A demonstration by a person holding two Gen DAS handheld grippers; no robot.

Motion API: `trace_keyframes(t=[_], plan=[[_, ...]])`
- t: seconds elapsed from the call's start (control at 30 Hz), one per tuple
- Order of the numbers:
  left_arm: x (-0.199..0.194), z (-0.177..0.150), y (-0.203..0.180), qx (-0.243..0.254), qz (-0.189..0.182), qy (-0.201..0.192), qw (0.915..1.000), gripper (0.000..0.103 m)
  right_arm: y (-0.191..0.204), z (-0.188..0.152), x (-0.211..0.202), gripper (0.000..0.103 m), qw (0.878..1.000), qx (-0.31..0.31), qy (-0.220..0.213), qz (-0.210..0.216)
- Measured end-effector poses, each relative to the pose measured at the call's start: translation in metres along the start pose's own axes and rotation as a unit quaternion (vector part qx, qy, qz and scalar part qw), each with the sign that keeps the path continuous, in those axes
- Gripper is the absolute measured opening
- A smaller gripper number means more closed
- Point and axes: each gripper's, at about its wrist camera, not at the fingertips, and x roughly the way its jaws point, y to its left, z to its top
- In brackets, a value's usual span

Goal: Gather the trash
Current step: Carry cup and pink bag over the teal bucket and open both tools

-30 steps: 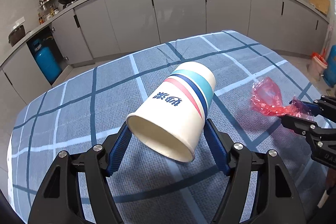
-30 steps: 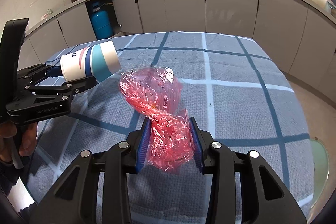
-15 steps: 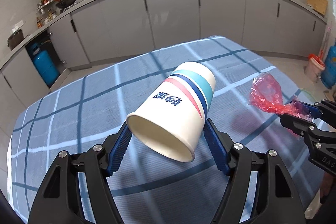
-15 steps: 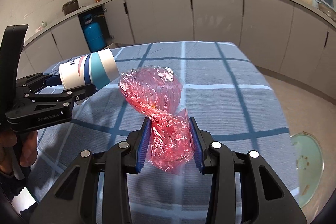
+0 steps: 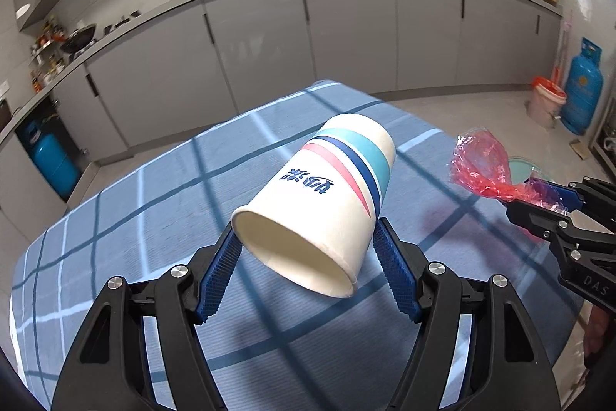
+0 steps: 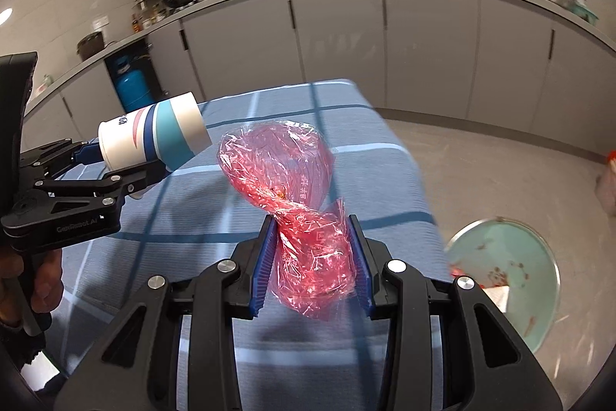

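My left gripper is shut on a white paper cup with blue, teal and pink stripes, held on its side above the blue checked tablecloth. The cup also shows in the right wrist view, with the left gripper at the left. My right gripper is shut on a crumpled red plastic bag, held in the air near the table's right edge. In the left wrist view the bag and right gripper are at the right.
A pale green bin with scraps inside stands on the floor right of the table. Grey kitchen cabinets run behind. A blue gas cylinder and an orange-rimmed bucket stand on the floor at the far right.
Both grippers have moved right and up with their loads. The table's far corner, the floor and the green bin have come into view.
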Motion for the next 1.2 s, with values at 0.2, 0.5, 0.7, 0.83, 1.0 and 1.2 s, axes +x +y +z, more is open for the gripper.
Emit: trace_keyframes(t=[0.2, 0.5, 0.7, 0.83, 1.0, 1.2], plan=[[0.004, 0.013, -0.036, 0.023, -0.017, -0.006, 0.9996, 0.07, -0.032, -0.005, -0.014, 0.038, 0.999, 0.025, -0.011, -0.02], [0.005, 0.036, -0.096, 0.063, -0.054, -0.023, 0.9963, 0.07, -0.083, -0.012, -0.038, 0.038, 0.996, 0.062, -0.026, -0.063], [0.006, 0.045, -0.132, 0.083, -0.078, -0.03, 0.993, 0.07, -0.114, -0.019, -0.051, 0.038, 0.992, 0.084, -0.032, -0.09], [0.007, 0.049, -0.154, 0.094, -0.094, -0.031, 0.9906, 0.07, -0.13, -0.022, -0.056, 0.038, 0.989, 0.097, -0.034, -0.104], [0.01, 0.053, -0.176, 0.105, -0.114, -0.032, 0.9875, 0.07, -0.148, -0.027, -0.059, 0.038, 0.986, 0.111, -0.034, -0.117], [0.017, 0.055, -0.2, 0.115, -0.132, -0.028, 0.9841, 0.07, -0.165, -0.033, -0.055, 0.038, 0.984, 0.123, -0.027, -0.128]])
